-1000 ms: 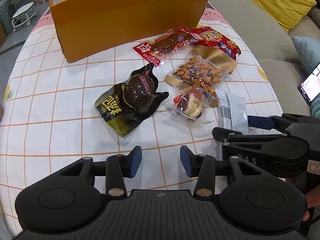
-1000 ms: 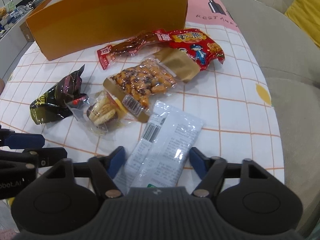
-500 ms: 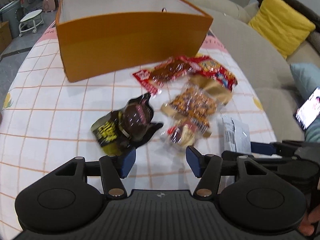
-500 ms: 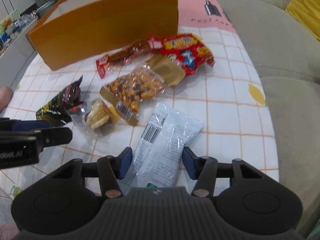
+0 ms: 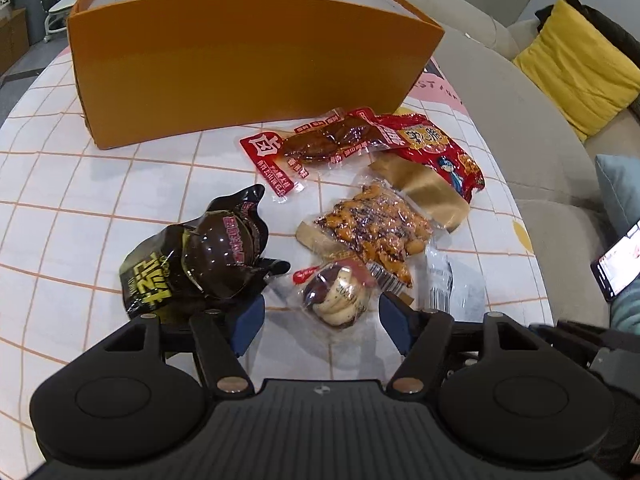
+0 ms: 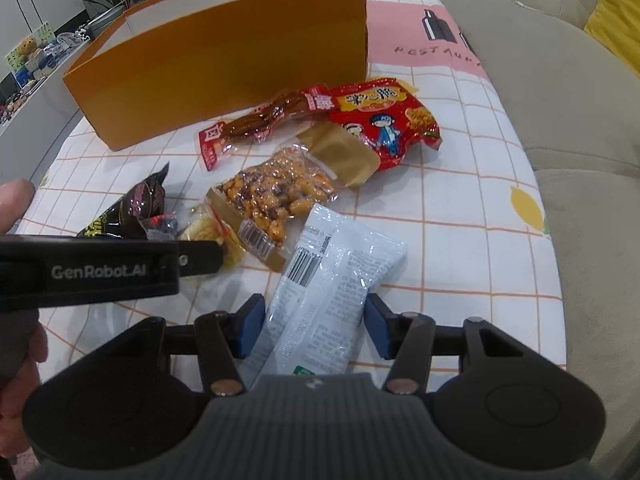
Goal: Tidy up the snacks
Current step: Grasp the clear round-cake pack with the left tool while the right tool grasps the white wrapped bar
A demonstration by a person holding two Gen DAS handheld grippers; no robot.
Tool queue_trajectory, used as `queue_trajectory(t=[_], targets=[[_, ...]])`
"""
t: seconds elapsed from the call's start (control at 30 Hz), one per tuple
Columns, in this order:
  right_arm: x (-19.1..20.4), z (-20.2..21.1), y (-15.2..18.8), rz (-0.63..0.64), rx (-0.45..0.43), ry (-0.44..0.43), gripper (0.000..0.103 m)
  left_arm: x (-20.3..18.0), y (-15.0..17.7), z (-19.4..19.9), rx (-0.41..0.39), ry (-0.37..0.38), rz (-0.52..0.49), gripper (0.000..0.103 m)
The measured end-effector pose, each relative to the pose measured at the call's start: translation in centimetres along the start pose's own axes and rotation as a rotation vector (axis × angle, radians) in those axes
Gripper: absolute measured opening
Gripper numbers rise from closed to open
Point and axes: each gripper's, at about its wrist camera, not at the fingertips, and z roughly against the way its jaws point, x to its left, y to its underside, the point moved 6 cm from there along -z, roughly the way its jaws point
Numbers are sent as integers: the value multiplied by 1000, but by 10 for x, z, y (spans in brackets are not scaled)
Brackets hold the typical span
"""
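Observation:
An open orange box (image 5: 240, 72) stands at the back of the checked tablecloth (image 5: 80, 200). In front of it lie a red meat packet (image 5: 320, 144), a red snack bag (image 5: 432, 144), a peanut packet (image 5: 376, 236), a dark crumpled packet (image 5: 200, 264) and a small clear pastry packet (image 5: 336, 294). My left gripper (image 5: 322, 320) hangs just before the pastry packet with its jaws opening; the pads do not touch it. My right gripper (image 6: 315, 326) has its pads against both long edges of a white packet (image 6: 328, 280), which lies on the cloth.
A beige sofa (image 6: 560, 100) curves along the table's right edge, with a yellow cushion (image 5: 576, 64) on it. A lit phone (image 5: 618, 264) shows at the far right. A hand (image 6: 16, 200) holds the left gripper's body (image 6: 100, 270), which crosses the right wrist view.
My left gripper has moved forward to the pastry packet and its jaws have spread wider. The right gripper's jaws have narrowed onto the white packet's sides.

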Motion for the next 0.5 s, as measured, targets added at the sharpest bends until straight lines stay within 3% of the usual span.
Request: queue_trajectory(t=[0.13,0.27,0.5], targets=[[-1,-4,1,-3,8,1,52,-3,-1,-4,-22,-15,-5,76],[0,-4,1,4,4,1,52,-9,0,-5,-32,-20,-49,57],[0,-2,1,1,2,3,52,-7,1,0,-53,-24,-56,51]])
